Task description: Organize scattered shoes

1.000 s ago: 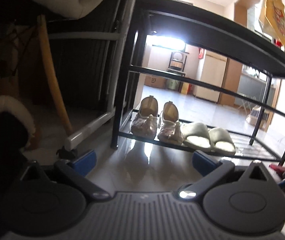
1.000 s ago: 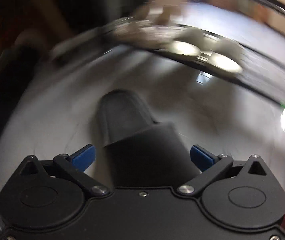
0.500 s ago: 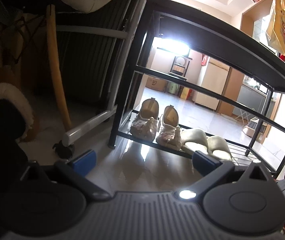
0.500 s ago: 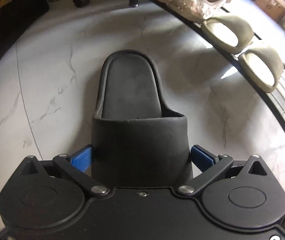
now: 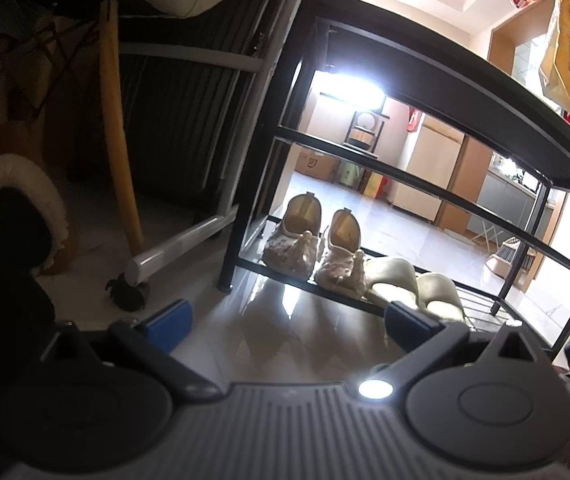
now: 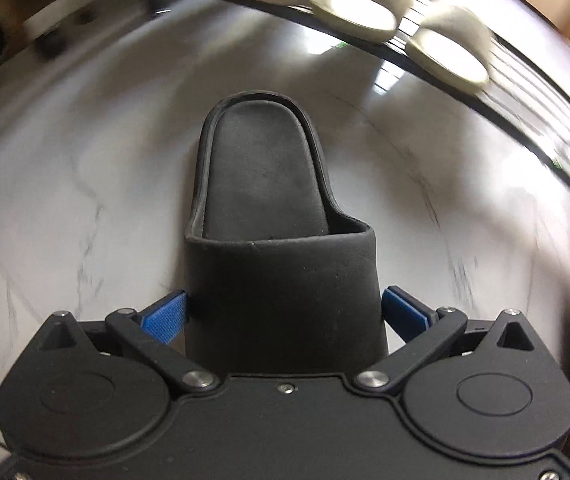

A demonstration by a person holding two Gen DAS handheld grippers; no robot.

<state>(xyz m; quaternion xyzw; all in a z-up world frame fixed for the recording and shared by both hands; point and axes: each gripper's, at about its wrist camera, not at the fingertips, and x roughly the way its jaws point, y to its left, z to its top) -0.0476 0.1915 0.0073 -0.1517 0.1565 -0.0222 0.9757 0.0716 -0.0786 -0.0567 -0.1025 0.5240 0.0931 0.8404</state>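
Progress: While we judged two pairs already put away, we counted the job as partly done, with one slipper in hand and at least a boot not yet shelved.
Landmark: we took the black metal shoe rack (image 5: 437, 80) with its wire bottom shelf as our reference for every place.
Rack contents: on its bottom shelf stood a pair of beige beaded flat shoes (image 5: 313, 244) at the left end, and just beside them a pair of pale green open-toe slippers (image 5: 413, 284); the upper rails looked bare.
Right gripper: our right gripper (image 6: 285, 312) had its blue pads pressed to both sides of the black rubber slide slipper (image 6: 269, 208), gripping its strap end.
Slipper place: it was in front of the rack, over the white marble floor (image 6: 85, 160), heel end pointing towards the shelf.
Left gripper: our left gripper (image 5: 285, 320) was spread wide and held nothing.
Left over: a brown fleece-lined boot (image 5: 17, 208) lay on the floor well to the left of the rack.
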